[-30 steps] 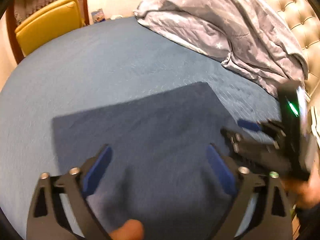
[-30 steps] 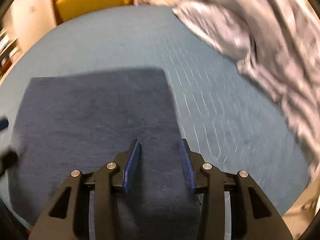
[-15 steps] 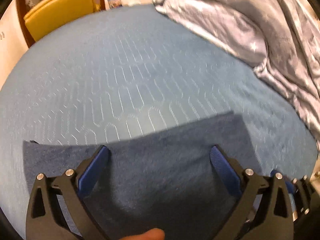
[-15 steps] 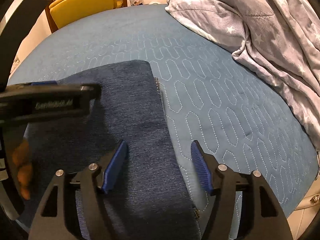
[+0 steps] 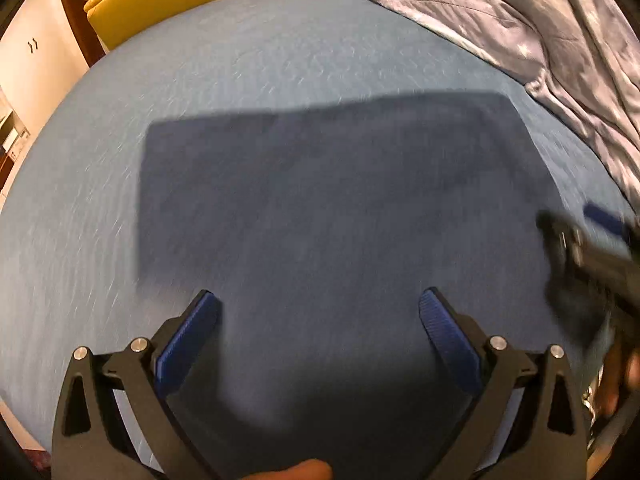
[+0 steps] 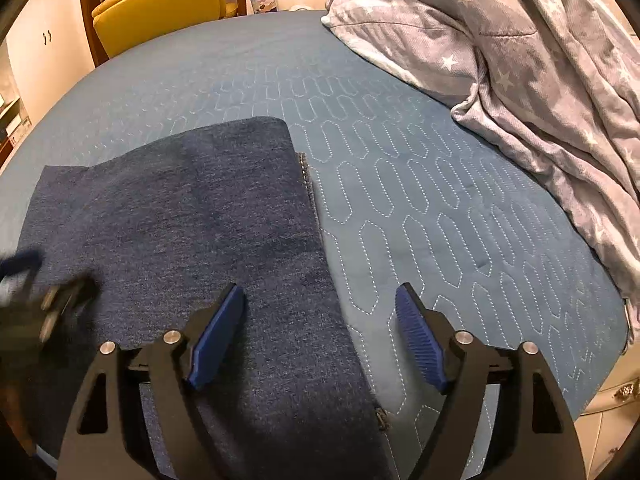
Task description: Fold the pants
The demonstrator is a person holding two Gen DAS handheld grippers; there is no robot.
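The pants (image 6: pixel 184 216) lie folded flat on the bed (image 6: pixel 440 208): soft, limp denim, best pinched at 2 edge corners. Left tool (image 5: pixel 318 320) and right tool (image 6: pixel 320 316) hover spread, empty.

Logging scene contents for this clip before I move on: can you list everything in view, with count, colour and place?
pants: one, dark blue, folded flat on the near left part of the bed
bed cover: one, blue with stitched ovals, under the pants
duvet: one, grey with white stars, bunched at the far right of the bed
chair: one, yellow with a dark wooden frame, beyond the bed's far left edge
small picture card: one, bluish, standing past the far edge of the bed
left gripper: one, black with blue pads, jaws open above the pants
right gripper: one, black with blue pads, jaws open over the pants' right edge
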